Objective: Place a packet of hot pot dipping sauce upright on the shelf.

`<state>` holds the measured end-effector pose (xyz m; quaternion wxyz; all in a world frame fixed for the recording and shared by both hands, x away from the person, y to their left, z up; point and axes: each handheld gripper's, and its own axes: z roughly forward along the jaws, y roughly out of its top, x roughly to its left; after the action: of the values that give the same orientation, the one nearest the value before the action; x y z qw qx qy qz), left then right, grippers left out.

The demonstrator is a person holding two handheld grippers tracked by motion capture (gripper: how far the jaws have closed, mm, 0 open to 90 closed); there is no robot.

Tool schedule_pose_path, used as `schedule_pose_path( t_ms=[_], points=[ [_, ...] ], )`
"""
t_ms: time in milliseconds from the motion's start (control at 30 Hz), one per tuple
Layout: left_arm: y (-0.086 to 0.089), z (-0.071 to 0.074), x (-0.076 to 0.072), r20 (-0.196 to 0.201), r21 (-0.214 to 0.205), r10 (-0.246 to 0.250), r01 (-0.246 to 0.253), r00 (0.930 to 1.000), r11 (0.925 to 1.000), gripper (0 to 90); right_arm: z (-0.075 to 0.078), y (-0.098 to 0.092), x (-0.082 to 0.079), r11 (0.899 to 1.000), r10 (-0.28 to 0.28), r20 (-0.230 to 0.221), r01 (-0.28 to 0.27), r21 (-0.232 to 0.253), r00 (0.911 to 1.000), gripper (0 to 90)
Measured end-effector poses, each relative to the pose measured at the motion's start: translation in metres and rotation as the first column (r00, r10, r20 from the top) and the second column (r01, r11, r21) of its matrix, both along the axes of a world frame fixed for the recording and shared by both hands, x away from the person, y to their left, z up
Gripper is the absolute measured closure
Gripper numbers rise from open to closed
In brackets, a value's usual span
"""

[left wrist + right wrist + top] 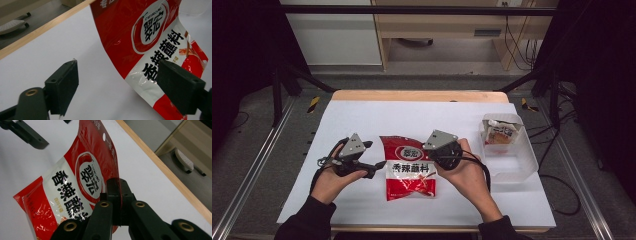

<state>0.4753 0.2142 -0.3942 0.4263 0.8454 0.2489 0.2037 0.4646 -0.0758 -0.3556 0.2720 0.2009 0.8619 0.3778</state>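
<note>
Glossy red-white packet [409, 167] lifted off table centre [362, 117], edge pinched in right gripper [119, 202]; that edge is hidden betw. black jaws. Left gripper [125, 85] jaws wide, gripping nothing, packet's left side partly covered by one pad; clear plastic tub [522, 160] seen at right.

**White-topped table, wooden far edge**

White table surface [362, 120], bordered at the far side by a light wooden edge [419, 95]. Near the middle, a red-and-white seasoning packet [408, 169] with black Chinese lettering, one long side lifted off the white top, the rest close to or on it. Toward the right edge, a clear plastic container [512, 160], resting flat, with a small orange-and-white sachet [500, 134] inside at its far end. Well apart, packet and container.
</note>
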Motion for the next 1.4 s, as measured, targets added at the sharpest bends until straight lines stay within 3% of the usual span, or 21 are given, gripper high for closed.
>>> schedule_pose_path(
  t_ms=[100, 200, 467, 567, 733, 833, 967, 1200, 1400],
  points=[
    [-0.003, -0.002, 0.003, 0.009, 0.028, -0.015, 0.015, 0.9998, 0.9995, 21.3, 0.005, 0.004, -0.004, 1.0, 0.015, 0.01, -0.015, -0.003, 0.9998, 90.0],
    [-0.005, 0.0, 0.007, 0.003, -0.001, -0.037, 0.037, 0.9993, 0.9993, 28.3, 0.01, 0.006, -0.008, 0.999, 0.034, 0.014, -0.034, 0.001, 0.9993, 90.0],
    [-0.014, 0.011, 0.015, 0.021, 0.005, -0.085, 0.085, 0.9961, 0.9963, 42.1, 0.016, 0.005, -0.009, 0.998, 0.06, -0.002, -0.06, 0.002, 0.9982, 90.0],
    [-0.016, 0.012, 0.02, -0.004, -0.033, -0.114, 0.114, 0.9935, 0.993, 50.1, 0.017, 0.002, -0.008, 0.998, 0.06, -0.016, -0.06, 0.003, 0.9981, 90.0],
    [-0.02, 0.012, 0.026, -0.043, -0.024, -0.142, 0.141, 0.9889, 0.9897, 65.9, 0.016, -0.003, -0.004, 0.998, 0.067, -0.04, -0.067, -0.004, 0.997, 90.0],
    [-0.02, 0.015, 0.029, -0.075, -0.059, -0.157, 0.153, 0.9848, 0.9865, 75.5, 0.016, -0.007, 0.0, 0.998, 0.059, -0.063, -0.059, -0.003, 0.9963, 90.0],
    [-0.026, 0.019, 0.027, -0.087, -0.035, -0.183, 0.18, 0.9793, 0.983, 88.1, 0.016, -0.014, 0.006, 0.998, 0.053, -0.094, -0.051, 0.019, 0.9941, 90.0],
    [-0.029, 0.035, 0.026, -0.111, 0.026, -0.226, 0.23, 0.9679, 0.9729, 89.5, 0.023, -0.019, 0.005, 0.997, 0.075, -0.106, -0.075, 0.005, 0.9915, 89.8],
    [-0.032, 0.045, 0.022, -0.1, 0.075, -0.245, 0.252, 0.9645, 0.9647, 90.0, 0.03, -0.019, 0.004, 0.995, 0.087, -0.098, -0.091, -0.029, 0.9913, 88.2]
  ],
)
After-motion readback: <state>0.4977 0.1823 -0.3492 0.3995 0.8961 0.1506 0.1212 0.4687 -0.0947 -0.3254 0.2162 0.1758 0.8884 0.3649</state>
